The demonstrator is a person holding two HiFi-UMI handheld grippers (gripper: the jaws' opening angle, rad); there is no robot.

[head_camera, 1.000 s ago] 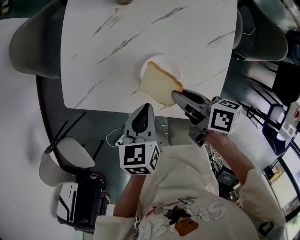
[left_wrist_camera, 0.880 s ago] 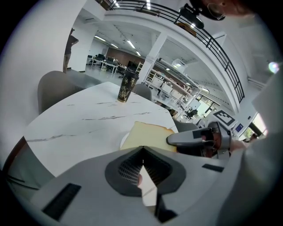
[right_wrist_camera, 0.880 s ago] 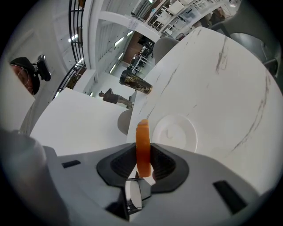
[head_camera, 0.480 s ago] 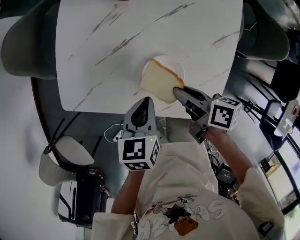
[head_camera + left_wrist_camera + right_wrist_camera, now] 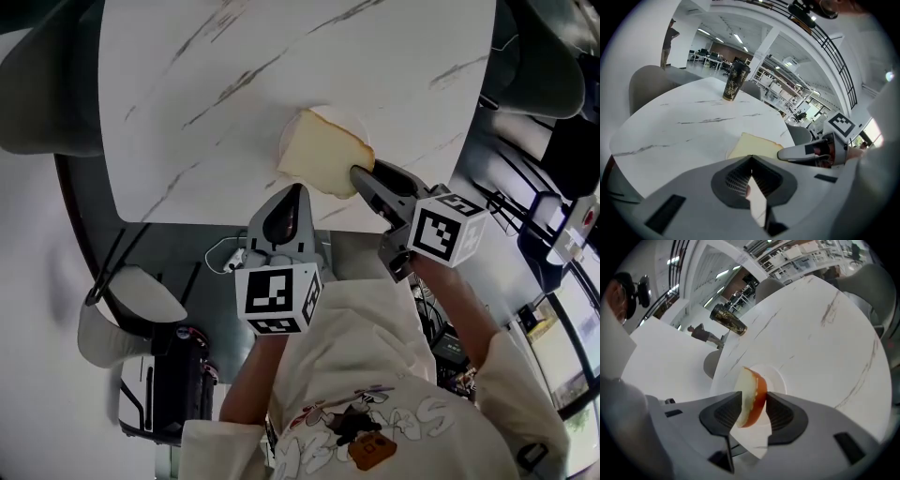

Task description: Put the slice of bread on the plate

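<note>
The slice of bread (image 5: 323, 152), pale with a brown crust, lies tilted over the small white plate (image 5: 358, 124) near the marble table's front edge. My right gripper (image 5: 361, 176) has its near corner between its jaws. In the right gripper view the slice (image 5: 751, 397) stands edge-on between the two pads, which still touch it; the jaws have just been opening. The plate (image 5: 777, 377) sits right behind it. My left gripper (image 5: 292, 192) hangs shut and empty at the table edge, just left of the bread (image 5: 754, 145).
A dark patterned tumbler (image 5: 733, 79) stands far back on the white marble table (image 5: 234, 84). Grey chairs (image 5: 47, 103) flank the table on both sides. Below the table edge are cables and a dark bag (image 5: 173, 375) on the floor.
The right gripper has carried the slice a little further over the plate and lower. The left gripper has crept towards the table edge.
</note>
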